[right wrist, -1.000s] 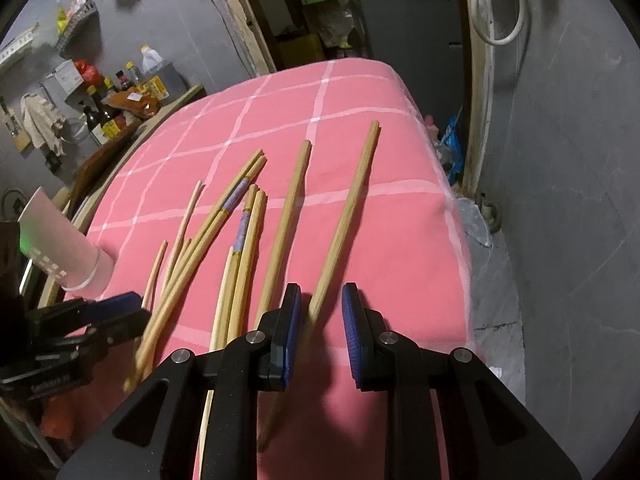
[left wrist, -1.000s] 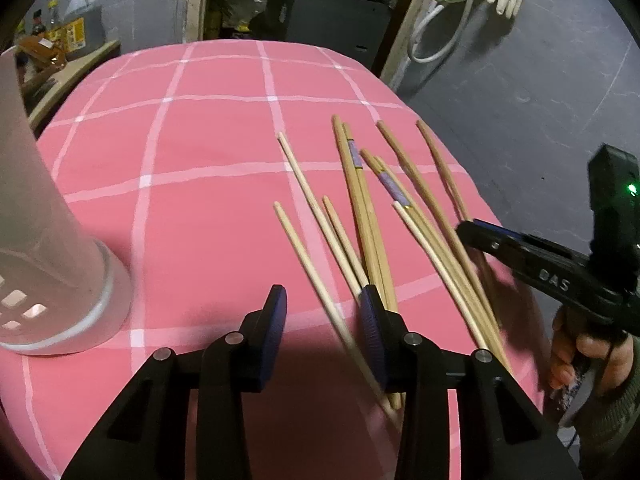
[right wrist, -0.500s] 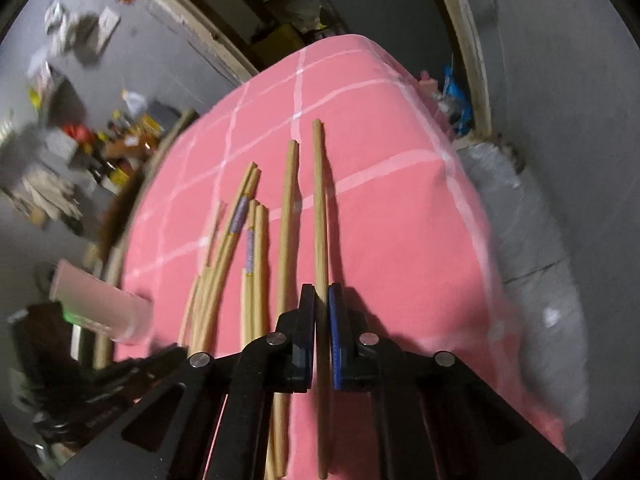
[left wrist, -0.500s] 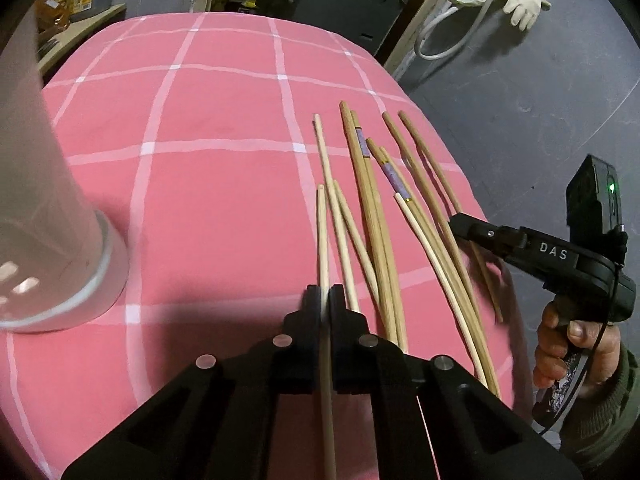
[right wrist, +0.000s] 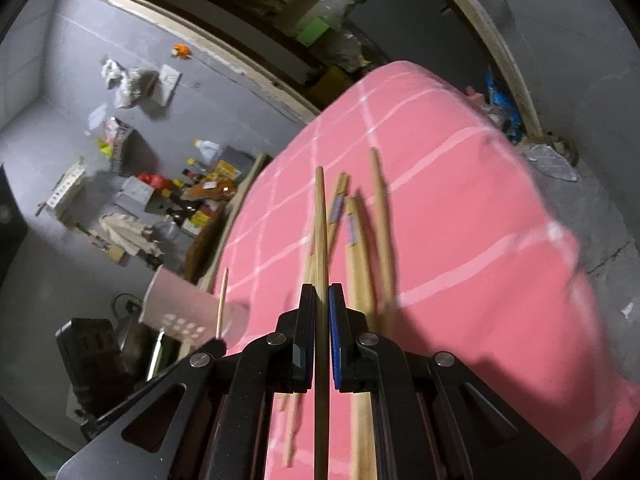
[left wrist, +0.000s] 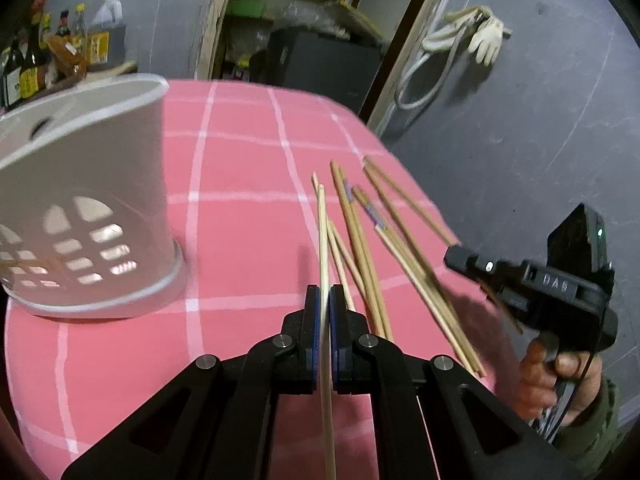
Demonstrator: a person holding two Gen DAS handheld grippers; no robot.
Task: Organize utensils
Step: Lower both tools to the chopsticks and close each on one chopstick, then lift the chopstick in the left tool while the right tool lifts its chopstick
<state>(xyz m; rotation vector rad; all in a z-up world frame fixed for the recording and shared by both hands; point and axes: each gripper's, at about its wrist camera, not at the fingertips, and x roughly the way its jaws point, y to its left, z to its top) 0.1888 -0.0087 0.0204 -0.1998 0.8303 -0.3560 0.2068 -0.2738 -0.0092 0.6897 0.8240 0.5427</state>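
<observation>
- My left gripper (left wrist: 325, 300) is clamped on a pale chopstick (left wrist: 322, 232) beside the white holder (left wrist: 92, 184);
- My right gripper (right wrist: 321, 300) pinches a darker chopstick (right wrist: 320, 216) above the loose chopsticks (right wrist: 360, 248) on the pink desk (right wrist: 480, 216).

"DAS" stands on the right hand-held gripper (left wrist: 454, 258).

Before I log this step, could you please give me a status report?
Left hand-held gripper and right hand-held gripper each shut on a chopstick. Holder unobstructed.
</observation>
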